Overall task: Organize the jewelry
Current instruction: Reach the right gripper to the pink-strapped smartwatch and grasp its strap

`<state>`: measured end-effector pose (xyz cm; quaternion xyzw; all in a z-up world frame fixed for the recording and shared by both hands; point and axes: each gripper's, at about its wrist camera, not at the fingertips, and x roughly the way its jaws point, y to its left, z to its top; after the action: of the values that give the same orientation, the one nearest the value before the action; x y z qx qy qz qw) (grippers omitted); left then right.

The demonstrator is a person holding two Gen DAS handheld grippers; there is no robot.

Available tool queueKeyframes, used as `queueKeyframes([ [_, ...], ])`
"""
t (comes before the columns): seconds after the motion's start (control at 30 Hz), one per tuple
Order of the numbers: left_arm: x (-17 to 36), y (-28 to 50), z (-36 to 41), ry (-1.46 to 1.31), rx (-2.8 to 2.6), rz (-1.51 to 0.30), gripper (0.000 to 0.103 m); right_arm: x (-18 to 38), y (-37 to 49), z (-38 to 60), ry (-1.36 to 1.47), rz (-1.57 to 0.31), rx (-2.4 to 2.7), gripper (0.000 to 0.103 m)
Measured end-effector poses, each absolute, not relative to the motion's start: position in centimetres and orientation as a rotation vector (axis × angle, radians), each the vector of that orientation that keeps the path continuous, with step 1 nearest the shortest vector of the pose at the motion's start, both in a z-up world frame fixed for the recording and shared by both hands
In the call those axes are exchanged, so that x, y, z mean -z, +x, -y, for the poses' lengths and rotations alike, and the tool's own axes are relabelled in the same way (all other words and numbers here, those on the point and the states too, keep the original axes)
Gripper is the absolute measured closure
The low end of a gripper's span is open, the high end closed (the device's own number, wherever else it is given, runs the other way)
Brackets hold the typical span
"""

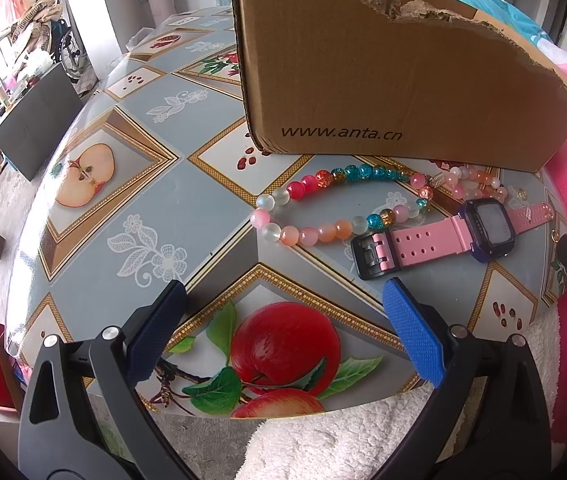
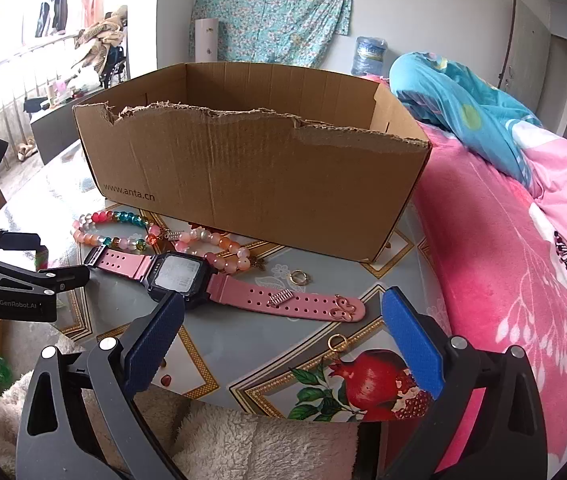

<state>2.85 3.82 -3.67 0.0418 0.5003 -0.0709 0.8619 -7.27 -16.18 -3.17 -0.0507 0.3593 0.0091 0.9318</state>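
Nearest the lens in both views is fluffy white fleece at the table's near edge, and above it each claw's pair of blue, dimpled rubber pads. The left gripper stands wide apart with nothing between its pads, poised over a printed red apple on the glossy tablecloth, a slick sheet patterned with grey diamonds, gold borders and fruit. The right gripper is likewise spread wide and holds nothing, hanging over the near right part of the table. From the left, a loop of round glass-like beads, the beaded bracelet, lies in pink, orange, teal and milky white, just in front of the cardboard box. To its right a second strand of pale pink beads touches or overlaps it; the join is hard to make out. Just nearer the table's edge lies the pink watch, with a perforated rubbery strap, a dark rectangular case and a black buckle. On its strap rest a small silver ridged charm and a gold butterfly charm. Two thin gold rings lie on the cloth near the strap, one behind it and one in front. The corrugated box, open-topped with a ragged torn front rim, sits toward the far right side of the table, beside a pink fleecy blanket.
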Motion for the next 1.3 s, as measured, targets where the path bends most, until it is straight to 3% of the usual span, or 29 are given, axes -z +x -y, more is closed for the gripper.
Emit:
queueKeyframes([
  [0.2, 3.7, 2.8, -3.9, 0.088, 0.149, -1.047, 0.008, 3.2, -6.4, 16.1, -0.108, -0.754, -0.161, 0.015],
  [0.4, 3.6, 1.8, -3.8, 0.085, 0.153, -1.024, 0.008, 3.3, -4.7, 14.4, -0.213, -0.788, -0.379, 0.017],
  [0.6, 3.5, 1.1, -3.7, 0.081, 0.144, -1.003, 0.007, 4.2, -3.2, 12.6, -0.277, -0.865, -0.501, 0.034],
  [0.73, 3.5, 0.6, -3.7, 0.089, 0.151, -0.976, 0.007, 4.8, -2.6, 12.2, -0.300, -0.906, -0.544, 0.039],
  [1.1, 1.0, -3.1, -1.4, 0.236, 0.357, -0.794, 0.009, 5.8, -0.3, 11.6, -0.325, -0.989, -0.626, 0.048],
  [1.3, 1.0, -4.3, 0.7, 0.345, 0.457, -0.763, 0.035, 5.5, 1.4, 12.8, -0.243, -1.072, -0.712, 0.050],
])
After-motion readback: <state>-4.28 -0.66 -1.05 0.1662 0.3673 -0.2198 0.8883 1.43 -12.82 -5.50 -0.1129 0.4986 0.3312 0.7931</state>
